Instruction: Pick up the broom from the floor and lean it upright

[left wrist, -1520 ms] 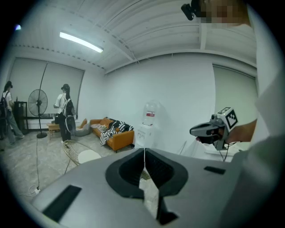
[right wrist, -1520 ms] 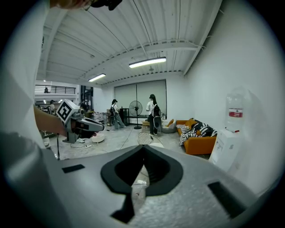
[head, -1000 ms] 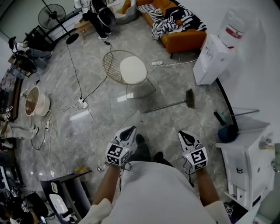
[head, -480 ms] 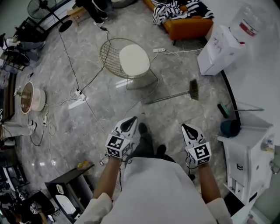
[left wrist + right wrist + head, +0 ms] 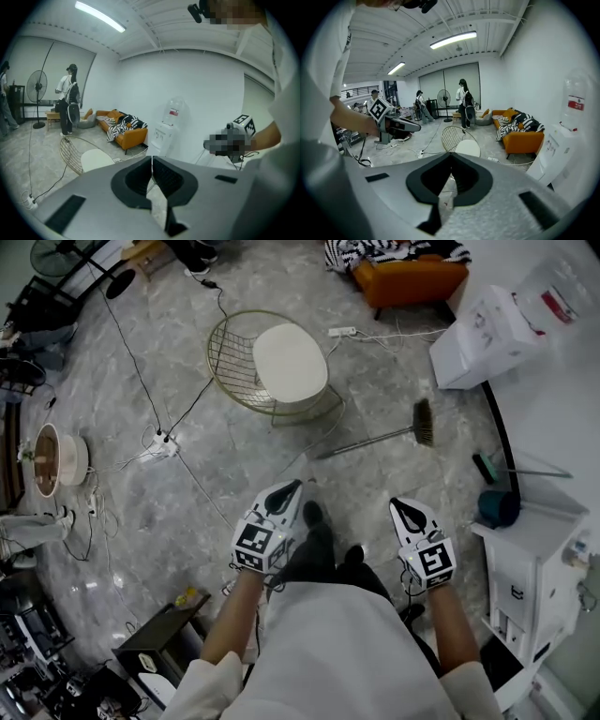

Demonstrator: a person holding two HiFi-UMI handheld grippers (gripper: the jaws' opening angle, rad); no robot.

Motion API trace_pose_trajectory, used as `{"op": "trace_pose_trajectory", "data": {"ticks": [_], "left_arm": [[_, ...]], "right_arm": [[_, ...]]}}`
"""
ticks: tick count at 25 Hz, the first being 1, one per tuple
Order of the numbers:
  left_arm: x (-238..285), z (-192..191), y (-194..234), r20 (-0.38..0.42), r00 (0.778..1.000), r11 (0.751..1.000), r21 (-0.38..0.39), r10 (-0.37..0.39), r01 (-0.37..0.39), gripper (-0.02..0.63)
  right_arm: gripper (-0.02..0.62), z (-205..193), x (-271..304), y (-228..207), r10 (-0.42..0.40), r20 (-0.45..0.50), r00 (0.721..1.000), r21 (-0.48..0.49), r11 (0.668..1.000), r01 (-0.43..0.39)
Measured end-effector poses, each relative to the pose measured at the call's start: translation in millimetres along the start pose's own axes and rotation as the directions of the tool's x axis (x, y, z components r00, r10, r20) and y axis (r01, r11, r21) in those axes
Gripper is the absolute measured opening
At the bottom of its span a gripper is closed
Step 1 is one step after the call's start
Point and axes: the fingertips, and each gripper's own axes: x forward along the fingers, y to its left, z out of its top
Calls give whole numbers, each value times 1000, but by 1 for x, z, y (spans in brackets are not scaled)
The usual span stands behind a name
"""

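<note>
Broom lay flat on the floor, well apart from both grippers; left gripper clenched, empty; right gripper clenched, empty.

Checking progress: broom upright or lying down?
Lying flat: the broom stretches along the floor near the wire chair.

I read env. as studio/lab hall set up as living rm: orange sofa, wire chair, water dispenser, power strip on marble floor.
</note>
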Motion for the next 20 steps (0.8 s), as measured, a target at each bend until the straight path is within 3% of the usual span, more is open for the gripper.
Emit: {"op": "trace_pose_trajectory", "data": {"ticks": [8, 13, 20], "left_arm": [[36, -21, 58, -48, 998, 999, -34, -44, 43, 11], [60, -38, 92, -58, 998, 996, -84, -19, 14, 11], [92, -80, 132, -85, 994, 988, -130, 74, -85, 11]], "right_arm": [[0, -1, 77, -3, 6, -55, 998, 20, 1000, -5], [1, -20, 117, -10, 44, -103, 994, 29, 999, -41], [0, -63, 174, -39, 126, -153, 980, 21, 992, -124]]}}
